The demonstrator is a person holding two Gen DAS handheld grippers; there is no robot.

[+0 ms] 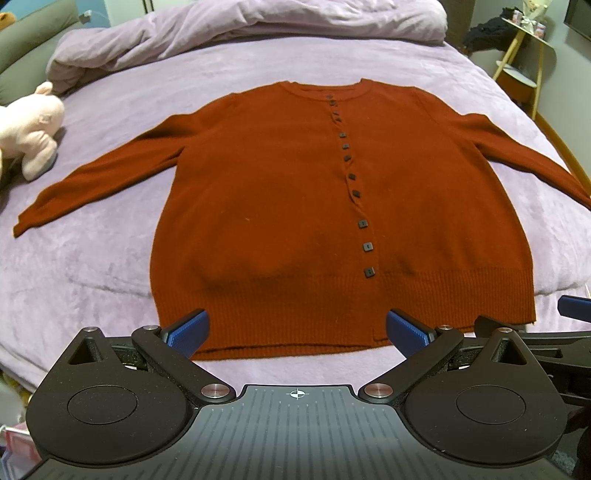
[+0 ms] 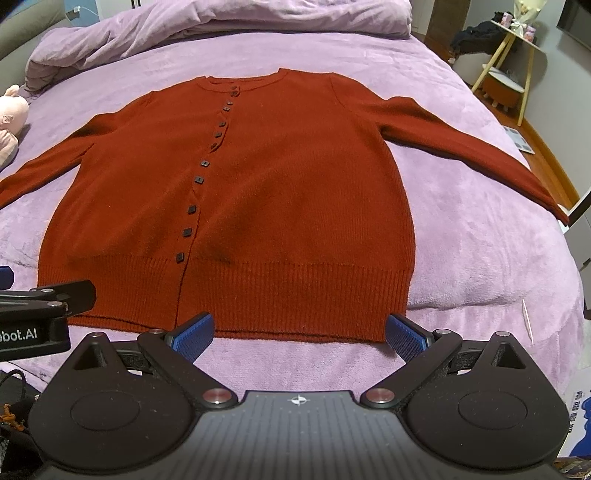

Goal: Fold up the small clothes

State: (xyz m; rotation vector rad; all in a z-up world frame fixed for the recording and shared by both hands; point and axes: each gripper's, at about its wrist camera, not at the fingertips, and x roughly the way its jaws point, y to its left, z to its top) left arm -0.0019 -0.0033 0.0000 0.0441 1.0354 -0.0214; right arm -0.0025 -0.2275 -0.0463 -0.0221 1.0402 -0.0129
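Note:
A rust-red buttoned cardigan lies flat and face up on the purple bed, sleeves spread out to both sides, ribbed hem nearest me. It also shows in the right wrist view. My left gripper is open and empty, hovering just over the middle of the hem. My right gripper is open and empty at the hem's right part, near its front edge. The left gripper's body shows at the left edge of the right wrist view.
A crumpled purple duvet lies at the head of the bed. A pink plush toy sits beside the left sleeve. A side table with clutter stands past the bed's right edge.

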